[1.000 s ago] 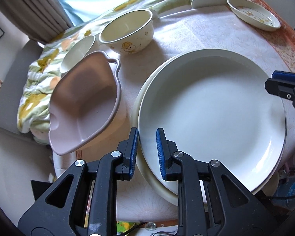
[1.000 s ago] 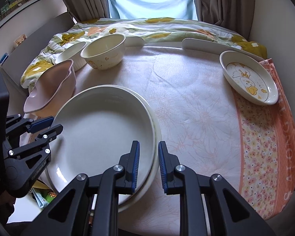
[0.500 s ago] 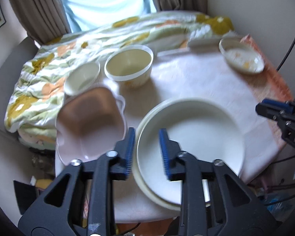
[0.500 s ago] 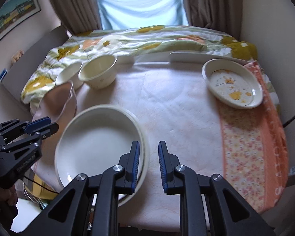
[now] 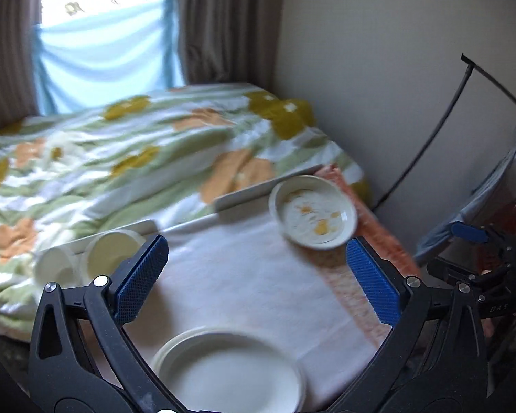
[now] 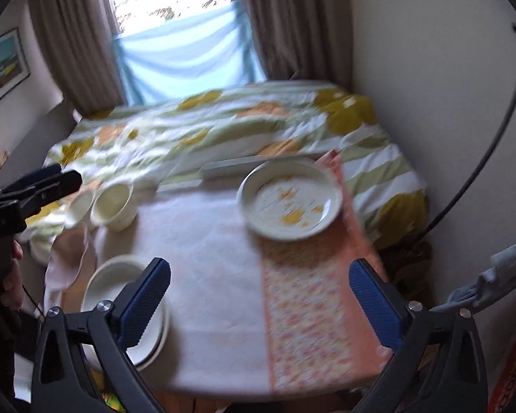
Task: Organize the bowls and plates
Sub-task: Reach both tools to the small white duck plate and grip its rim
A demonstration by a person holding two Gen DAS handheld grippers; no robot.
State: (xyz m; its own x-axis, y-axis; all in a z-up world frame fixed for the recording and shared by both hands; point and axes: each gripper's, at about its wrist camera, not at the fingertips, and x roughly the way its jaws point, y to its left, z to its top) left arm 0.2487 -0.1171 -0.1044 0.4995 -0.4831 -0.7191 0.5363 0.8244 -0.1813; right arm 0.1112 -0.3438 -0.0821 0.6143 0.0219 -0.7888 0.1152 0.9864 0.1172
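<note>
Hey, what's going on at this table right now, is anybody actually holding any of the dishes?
Nobody holds anything. The left claw and the right claw both hang open above the table, empty. The big white plates sit stacked at the near edge, a pink dish beside them, two cream bowls behind it. The duck-print dish rests alone on the far right, partly on the orange cloth. The views are blurred.
</note>
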